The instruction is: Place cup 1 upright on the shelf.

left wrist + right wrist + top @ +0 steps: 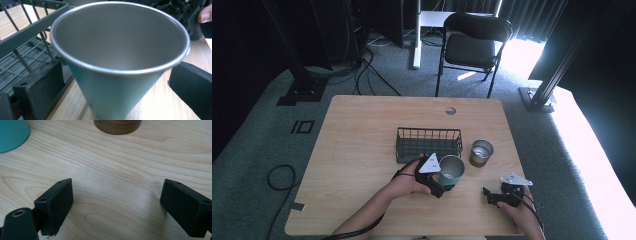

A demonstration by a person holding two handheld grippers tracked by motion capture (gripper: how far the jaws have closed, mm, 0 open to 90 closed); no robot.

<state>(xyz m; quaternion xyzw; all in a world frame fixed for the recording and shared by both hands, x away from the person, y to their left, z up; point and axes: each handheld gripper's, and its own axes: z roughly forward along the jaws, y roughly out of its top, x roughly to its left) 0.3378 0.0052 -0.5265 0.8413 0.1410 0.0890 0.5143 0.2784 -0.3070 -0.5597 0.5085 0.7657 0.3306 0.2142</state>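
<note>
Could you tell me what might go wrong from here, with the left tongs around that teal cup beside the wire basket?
1. The left tongs straddle the teal cup with gaps on both sides; closing off-centre could tip it.
2. The wire basket stands right beside the cup, so one jaw may snag its wires.
3. The brown cup stands close by; a wide swing could knock it.
</note>
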